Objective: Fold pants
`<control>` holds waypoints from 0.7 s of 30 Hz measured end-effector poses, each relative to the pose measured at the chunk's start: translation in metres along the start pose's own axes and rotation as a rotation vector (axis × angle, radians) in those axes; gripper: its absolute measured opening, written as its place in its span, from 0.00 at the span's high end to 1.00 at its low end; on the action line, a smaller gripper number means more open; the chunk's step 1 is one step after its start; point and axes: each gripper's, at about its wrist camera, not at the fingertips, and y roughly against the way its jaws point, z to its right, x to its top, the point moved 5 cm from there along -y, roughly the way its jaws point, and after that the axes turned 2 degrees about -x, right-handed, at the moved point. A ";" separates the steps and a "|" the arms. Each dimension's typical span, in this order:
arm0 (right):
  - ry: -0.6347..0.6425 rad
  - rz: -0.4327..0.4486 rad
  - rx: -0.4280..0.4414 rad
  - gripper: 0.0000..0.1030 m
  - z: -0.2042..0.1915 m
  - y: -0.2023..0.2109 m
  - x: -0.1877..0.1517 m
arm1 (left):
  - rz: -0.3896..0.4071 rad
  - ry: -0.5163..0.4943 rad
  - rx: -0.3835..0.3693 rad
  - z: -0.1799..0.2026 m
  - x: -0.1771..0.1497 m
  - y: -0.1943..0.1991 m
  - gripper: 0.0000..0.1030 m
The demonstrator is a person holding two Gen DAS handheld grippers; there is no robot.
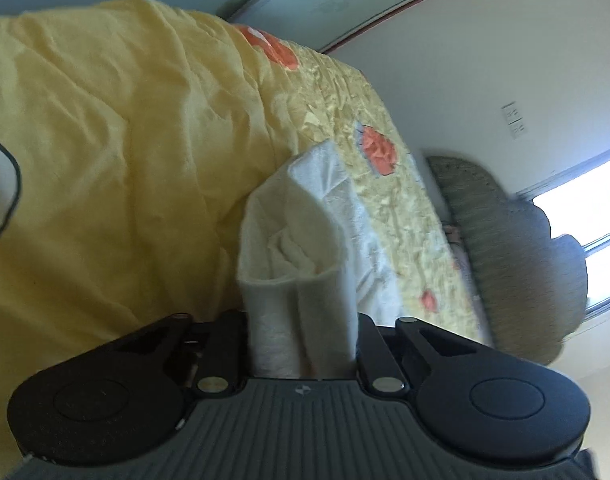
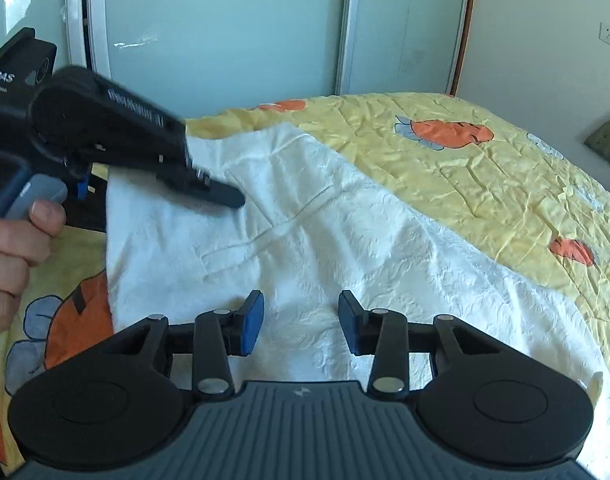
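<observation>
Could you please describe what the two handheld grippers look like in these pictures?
Both are black, with round side housings and a ribbed grey base. The right gripper has blue finger pads. The left gripper bears white "DAS" lettering and a grey-blue handle in a bare hand.

White, crinkle-textured pants, plain throughout. Pale yellow bedspread printed with orange carrots topped by grey-blue leaves. Black left gripper with a grey and blue handle. Black right gripper with blue pads and a ribbed grey body. Pale green frosted wardrobe doors, white-framed. Cream wall.
</observation>
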 end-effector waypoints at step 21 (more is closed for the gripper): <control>-0.617 0.435 -0.021 0.52 0.130 0.159 -0.046 | 0.142 -0.749 -0.223 0.256 -0.170 0.043 0.85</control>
